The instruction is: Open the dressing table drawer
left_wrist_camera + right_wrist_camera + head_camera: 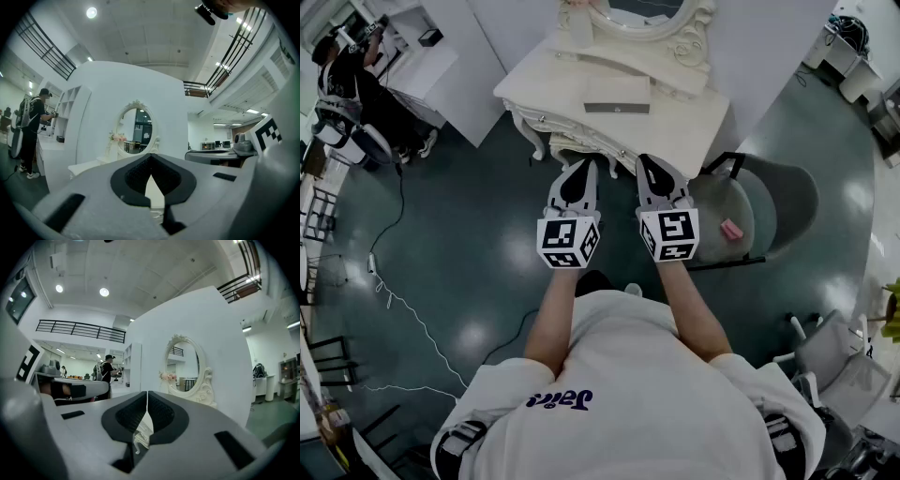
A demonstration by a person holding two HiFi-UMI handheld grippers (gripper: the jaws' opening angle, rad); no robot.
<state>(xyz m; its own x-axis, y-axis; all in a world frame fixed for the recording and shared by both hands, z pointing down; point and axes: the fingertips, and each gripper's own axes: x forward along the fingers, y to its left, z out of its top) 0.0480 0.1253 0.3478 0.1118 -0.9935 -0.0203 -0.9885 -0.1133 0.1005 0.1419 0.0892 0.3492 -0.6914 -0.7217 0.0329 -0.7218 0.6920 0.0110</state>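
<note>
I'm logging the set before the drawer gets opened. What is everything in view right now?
dressing table: one, cream, just ahead of both grippers
oval mirror: one, ornate cream frame, on the dressing table
flowers: one bunch, pink, beside the mirror
flat box: one, pale grey, on the tabletop
partition: one, white, behind the table
chair: one, grey, right of the table
small item: one, pink, on the chair seat
cable: one, white, on the dark green floor at left
bystander: one, dark clothes, far left
left gripper: one, grey, jaws shut, empty
right gripper: one, grey, jaws shut, empty
</note>
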